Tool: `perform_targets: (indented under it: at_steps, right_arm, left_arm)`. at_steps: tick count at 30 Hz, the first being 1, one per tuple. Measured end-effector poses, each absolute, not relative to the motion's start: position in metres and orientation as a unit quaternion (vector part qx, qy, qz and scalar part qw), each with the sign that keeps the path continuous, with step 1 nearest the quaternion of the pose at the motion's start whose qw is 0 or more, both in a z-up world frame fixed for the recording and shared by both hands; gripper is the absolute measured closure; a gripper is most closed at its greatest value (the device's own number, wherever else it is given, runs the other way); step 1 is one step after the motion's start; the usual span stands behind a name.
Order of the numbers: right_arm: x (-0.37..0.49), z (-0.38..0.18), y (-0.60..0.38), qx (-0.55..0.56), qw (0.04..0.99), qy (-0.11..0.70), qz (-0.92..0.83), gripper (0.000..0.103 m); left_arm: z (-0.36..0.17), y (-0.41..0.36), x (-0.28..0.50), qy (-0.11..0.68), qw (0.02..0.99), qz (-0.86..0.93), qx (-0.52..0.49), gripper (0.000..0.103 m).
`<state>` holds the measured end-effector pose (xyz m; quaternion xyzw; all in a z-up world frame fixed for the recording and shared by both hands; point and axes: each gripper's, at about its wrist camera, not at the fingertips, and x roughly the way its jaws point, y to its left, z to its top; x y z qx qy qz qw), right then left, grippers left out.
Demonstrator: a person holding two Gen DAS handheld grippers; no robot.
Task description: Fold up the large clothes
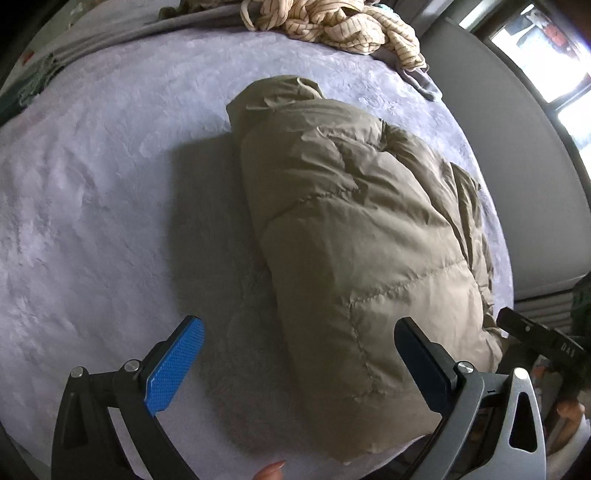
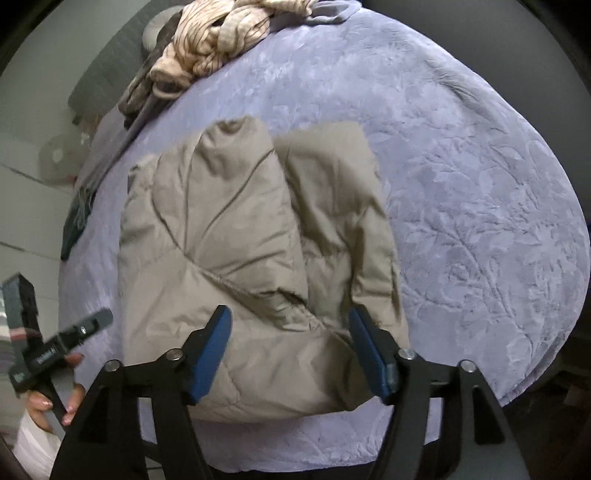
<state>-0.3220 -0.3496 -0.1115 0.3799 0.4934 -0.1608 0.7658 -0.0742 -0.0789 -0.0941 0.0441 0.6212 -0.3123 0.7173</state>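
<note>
Your left hand-held gripper is spread wide and holds nothing; its fingers hang just above the bed, with the near end of the jacket lying between them and ahead, mostly under the right-hand finger. Your right hand-held gripper is spread too, and empty, with the jacket's near edge between its fingers and just below them. Whether either finger brushes the fabric cannot be told.

The jacket lies on the bed straight ahead of both grippers, already gathered into a long, puffy bundle: in the right view one padded panel is laid over another, with a seam running away from you between them. Far beyond the jacket, near the bed's far edge, sits a crumpled striped cloth, well apart from it.

By the look of things, the side folds are made and you are between grasps, about to shorten the bundle. The next move calls for taking the near end with both grippers, one toward each corner, and closing on all the layers at once, since the padding is thick and slippery and the top panel may slide off the lower one. Then lift low and carry the end away from you over the far part, pressing out the air so that the fold does not spring open.
</note>
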Motion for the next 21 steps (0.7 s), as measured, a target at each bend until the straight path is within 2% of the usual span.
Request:
perform_targets:
  at_steps: [9,11,12,21]
  right_arm:
    - [-0.312,-0.126,-0.415,0.433,0.754,0.474,-0.14,0.022]
    - [-0.303,-0.137,-0.429,0.454,0.746,0.471,-0.126,0.01]
    - [-0.299,-0.143,-0.437,0.464,0.742,0.468,-0.119,0.0]
    - [-0.282,-0.207,-0.488,0.568,0.689,0.447,-0.054,0.0]
  left_arm:
    - [-0.112,-0.083,-0.051,0.65,0.695,-0.304,-0.031,0.0]
    - [-0.117,-0.087,-0.047,0.654,0.691,-0.304,-0.039,0.0]
    - [-0.121,-0.089,-0.044,0.657,0.688,-0.306,-0.046,0.0]
    - [-0.154,-0.103,-0.024,0.682,0.636,-0.341,-0.119,0.0]
